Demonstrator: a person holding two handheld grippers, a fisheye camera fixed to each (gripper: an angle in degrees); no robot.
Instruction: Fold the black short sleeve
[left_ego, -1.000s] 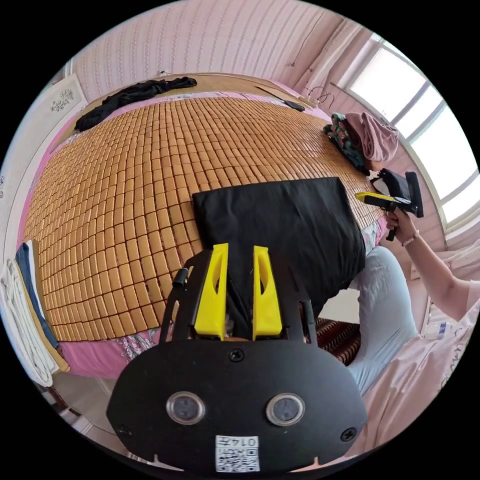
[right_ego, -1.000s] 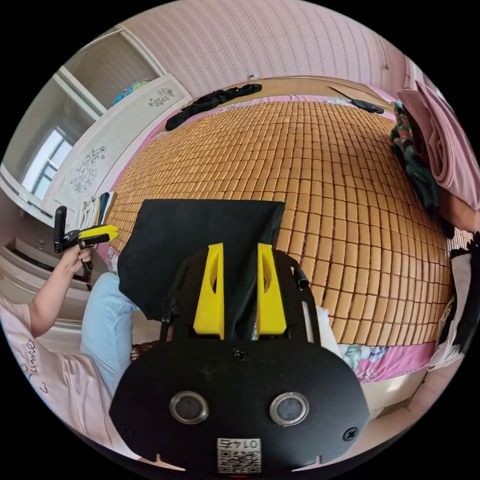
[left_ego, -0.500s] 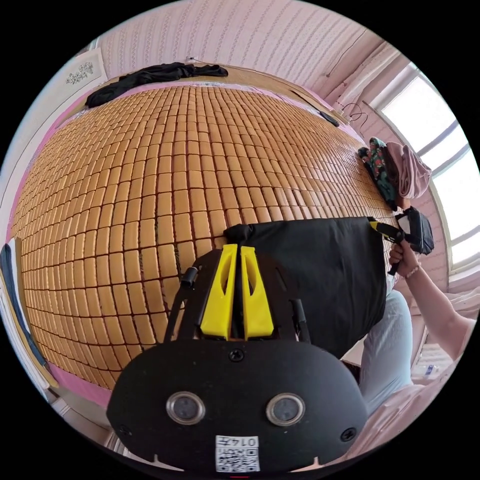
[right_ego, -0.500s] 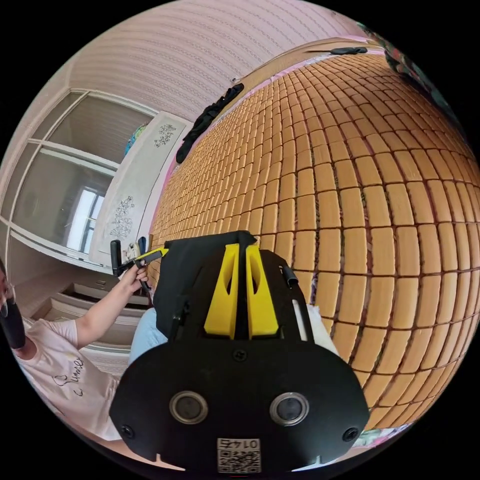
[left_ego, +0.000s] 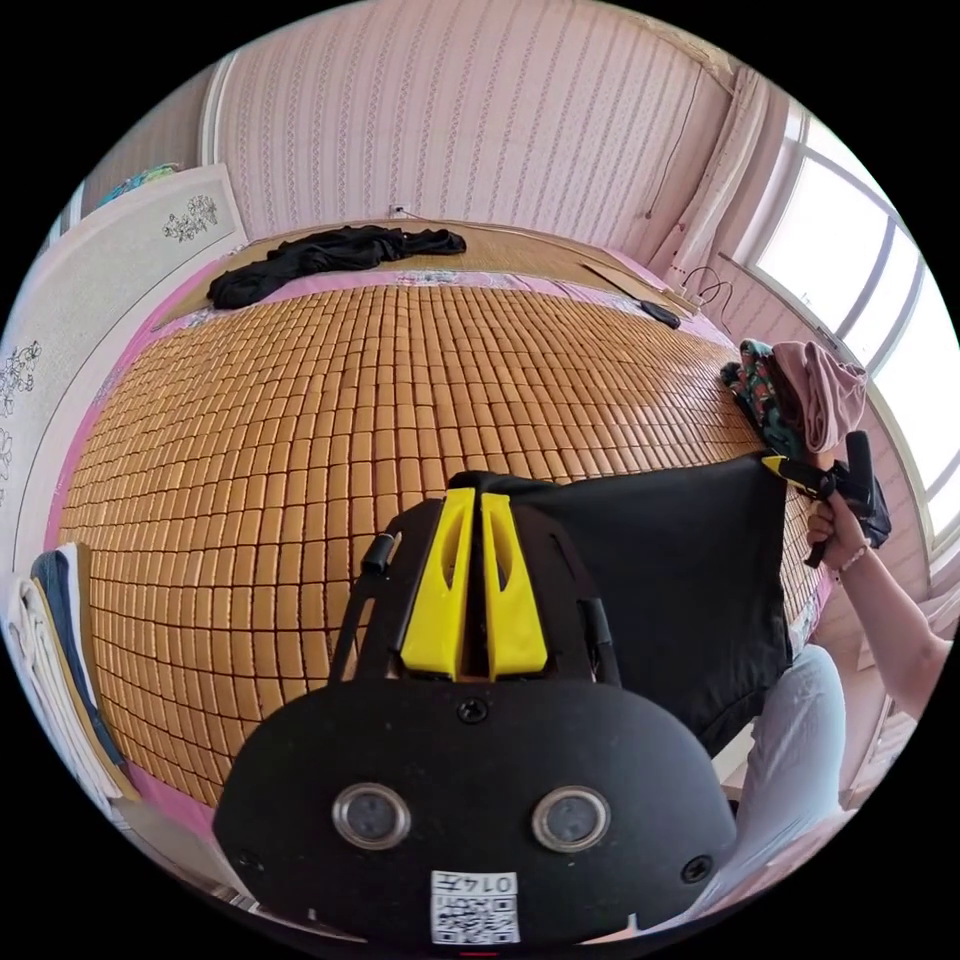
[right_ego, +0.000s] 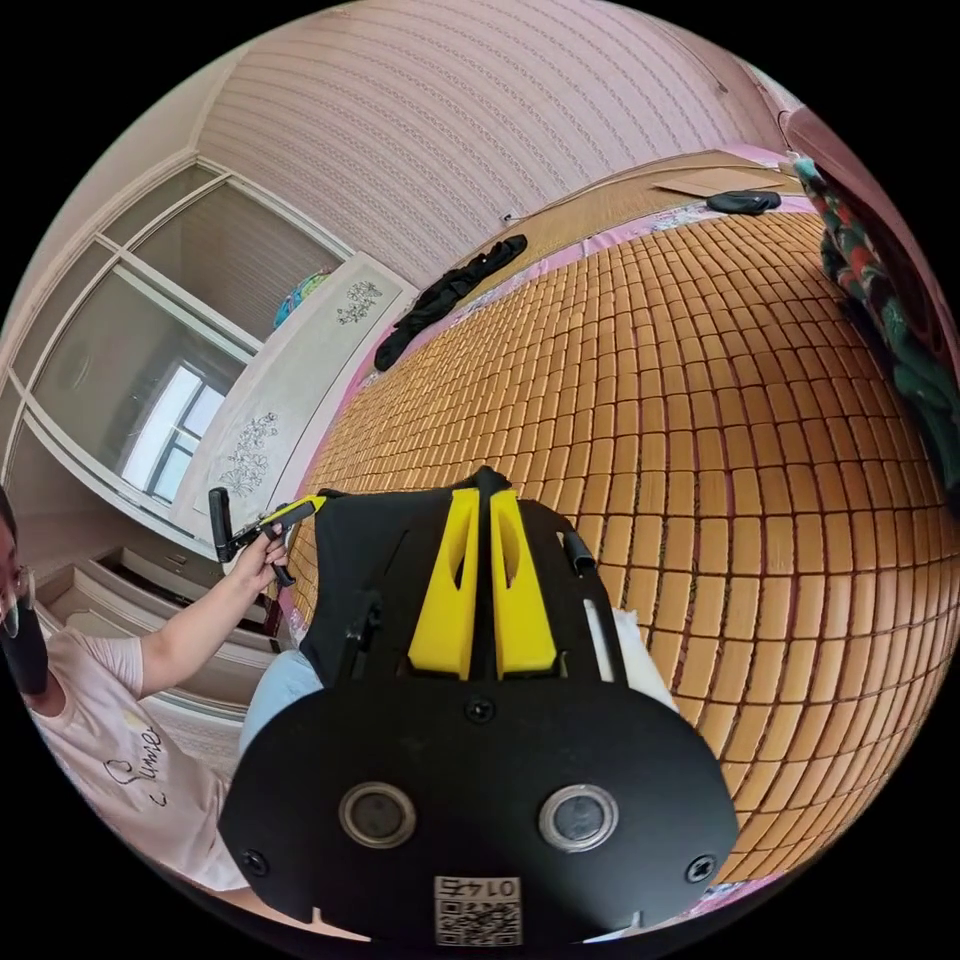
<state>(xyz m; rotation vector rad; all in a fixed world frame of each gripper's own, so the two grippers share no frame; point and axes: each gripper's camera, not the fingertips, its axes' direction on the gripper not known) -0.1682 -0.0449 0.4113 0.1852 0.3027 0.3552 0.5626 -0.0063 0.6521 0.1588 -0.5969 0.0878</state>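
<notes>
Bamboo-tile bed mat (left_ego: 300, 420) beneath. Black short sleeve (left_ego: 660, 560), lifted since a second ago, stretched between left gripper (left_ego: 470, 500) and right gripper (right_ego: 480, 478), each clenched on a corner; next fold readied.

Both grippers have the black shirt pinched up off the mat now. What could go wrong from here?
1. Each grip is only at a corner: the left gripper and right gripper pinch the very edge of the black shirt, so one could slip out.
2. The shirt's lower part hangs past the edge of the bamboo mat toward the person's legs; laying it down may bunch it.
</notes>
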